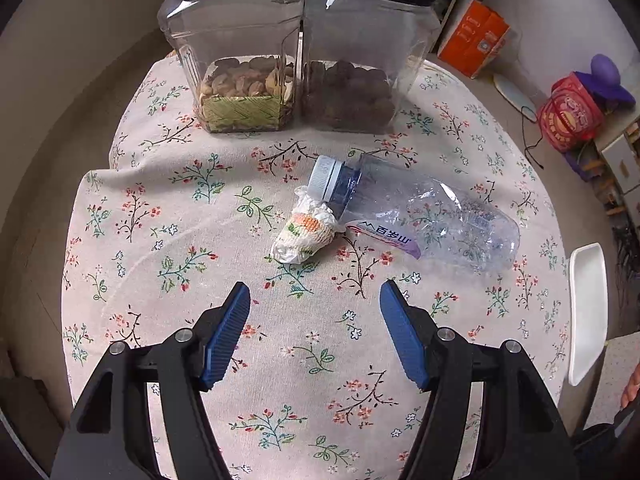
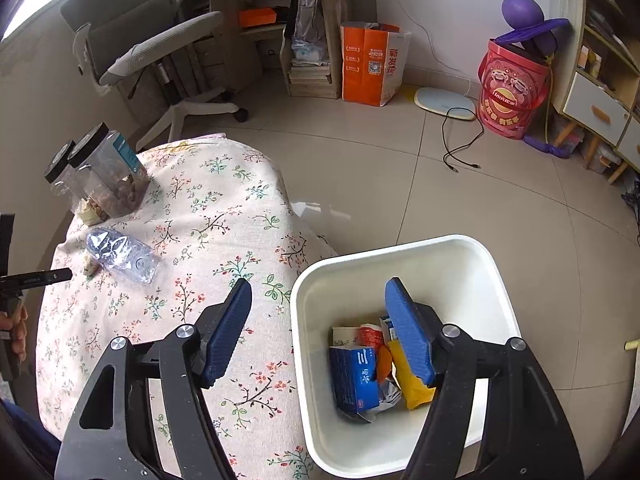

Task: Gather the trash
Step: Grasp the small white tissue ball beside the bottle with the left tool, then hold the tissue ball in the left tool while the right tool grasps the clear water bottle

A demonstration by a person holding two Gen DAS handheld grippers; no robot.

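Note:
A crumpled paper wrapper (image 1: 306, 227) lies on the floral tablecloth (image 1: 200, 240), touching the neck of an empty clear plastic bottle (image 1: 424, 216) lying on its side with a white cap. My left gripper (image 1: 315, 294) is open and empty, just short of the wrapper. In the right wrist view the bottle (image 2: 120, 256) and wrapper (image 2: 90, 266) lie far left on the table. My right gripper (image 2: 318, 292) is open and empty, over the table edge and the white trash bin (image 2: 496, 280), which holds several boxes and wrappers.
Two clear jars with black lids (image 1: 296, 52), holding nuts, stand at the table's far side. The bin's rim (image 1: 586, 312) shows right of the table. On the floor are an orange bag (image 2: 374, 64), a red bucket (image 2: 512, 88), a cable (image 2: 460, 144) and an office chair (image 2: 152, 52).

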